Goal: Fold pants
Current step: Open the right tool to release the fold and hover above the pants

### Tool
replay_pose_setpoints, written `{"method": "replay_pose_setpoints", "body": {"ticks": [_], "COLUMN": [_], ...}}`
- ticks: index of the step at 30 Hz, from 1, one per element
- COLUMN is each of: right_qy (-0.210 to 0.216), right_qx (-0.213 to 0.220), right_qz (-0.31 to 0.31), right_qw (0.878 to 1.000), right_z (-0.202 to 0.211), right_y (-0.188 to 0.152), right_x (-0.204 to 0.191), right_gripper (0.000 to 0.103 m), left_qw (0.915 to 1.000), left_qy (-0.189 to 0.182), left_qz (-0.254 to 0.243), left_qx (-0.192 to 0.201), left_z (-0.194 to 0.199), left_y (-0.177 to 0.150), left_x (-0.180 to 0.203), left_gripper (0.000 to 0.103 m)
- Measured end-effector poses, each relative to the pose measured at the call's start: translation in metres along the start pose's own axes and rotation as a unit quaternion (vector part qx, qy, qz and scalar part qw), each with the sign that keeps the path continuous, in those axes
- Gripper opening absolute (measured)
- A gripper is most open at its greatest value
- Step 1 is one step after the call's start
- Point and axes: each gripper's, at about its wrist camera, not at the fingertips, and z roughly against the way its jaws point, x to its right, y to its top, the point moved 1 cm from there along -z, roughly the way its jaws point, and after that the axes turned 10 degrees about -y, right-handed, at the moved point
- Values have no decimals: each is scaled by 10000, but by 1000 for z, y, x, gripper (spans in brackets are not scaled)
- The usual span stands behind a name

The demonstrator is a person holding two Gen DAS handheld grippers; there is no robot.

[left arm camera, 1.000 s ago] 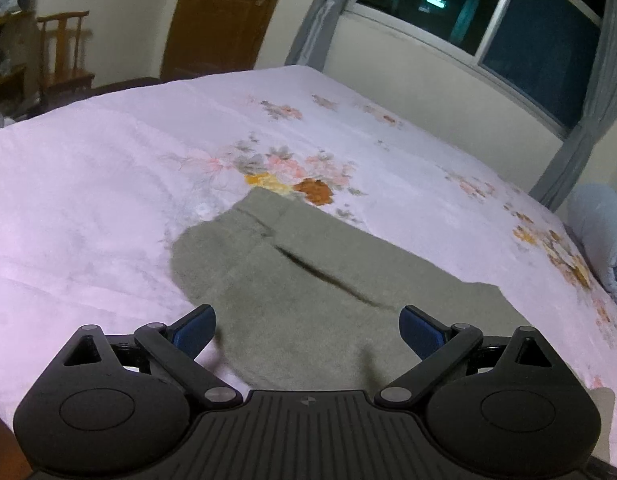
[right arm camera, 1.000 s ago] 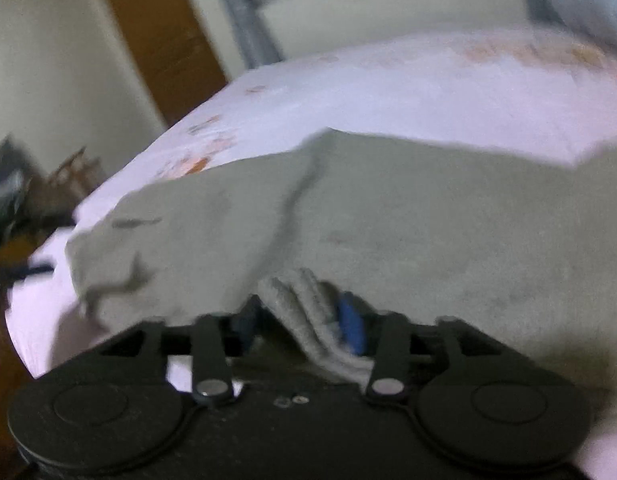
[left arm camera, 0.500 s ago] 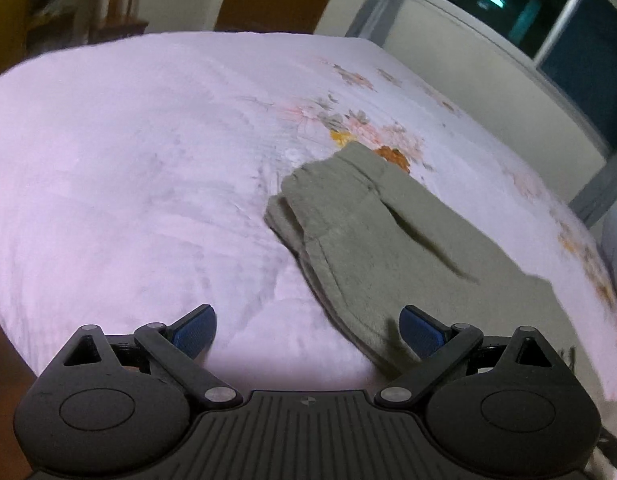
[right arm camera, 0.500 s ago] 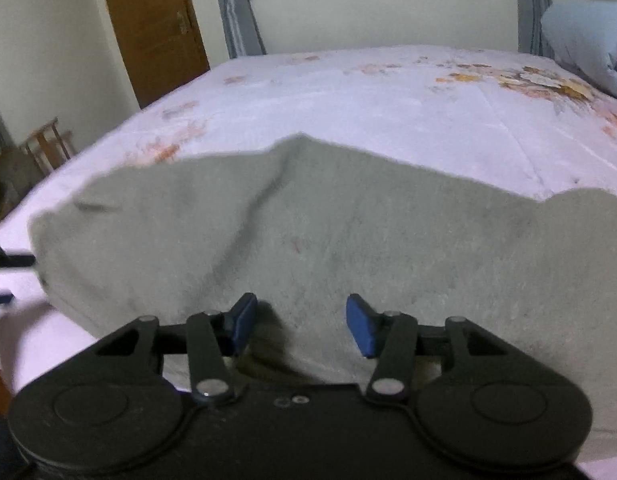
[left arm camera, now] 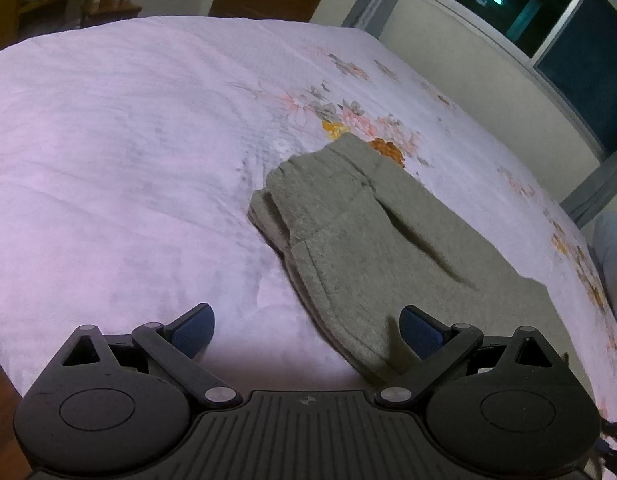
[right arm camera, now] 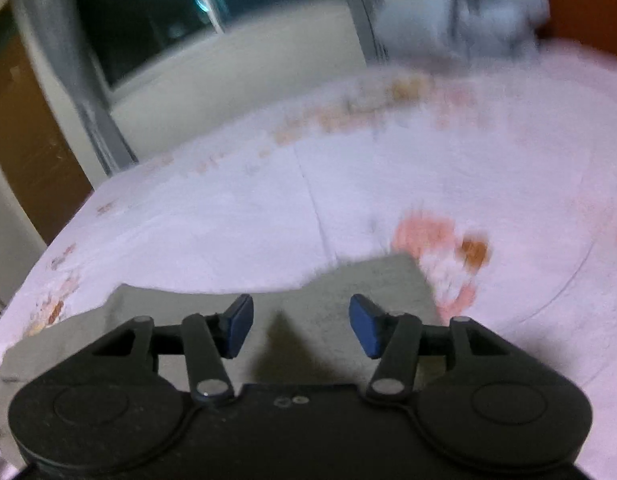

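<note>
- While grey pants (left arm camera: 360, 240) lie folded on the floral bed (left arm camera: 120, 152), left gripper (left arm camera: 306, 330) hovers, jaws spread, empty.
- Right gripper (right arm camera: 300, 324) jaws opening, nothing between; no readable writing.

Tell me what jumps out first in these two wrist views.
The grey-green pants lie folded lengthwise on the pink floral bedsheet, running from mid-bed toward the near right edge. The left gripper hangs wide open over that near edge, empty. The right gripper, jaws opening with nothing between them, sits over the pants' other end in a motion-blurred view.
</note>
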Motion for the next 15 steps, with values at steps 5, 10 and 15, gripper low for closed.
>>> {"method": "replay_pose_setpoints", "body": {"ticks": [5, 10, 15], "right_qy": [-22, 646, 372], "right_qx": [843, 899, 657], "right_qz": [196, 1443, 1942], "right_qw": [9962, 9833, 9781], "right_z": [37, 52, 27], "right_y": [5, -28, -45], "right_x": [-23, -113, -170], "right_gripper": [48, 54, 43], "left_qw": [9999, 10000, 9999], "left_qy": [-106, -64, -25], "left_qz": [94, -16, -45], "left_qx": [17, 22, 128], "left_z": [2, -2, 4], "left_y": [2, 3, 10], "left_x": [-5, -1, -3], "left_gripper": [98, 98, 98]}}
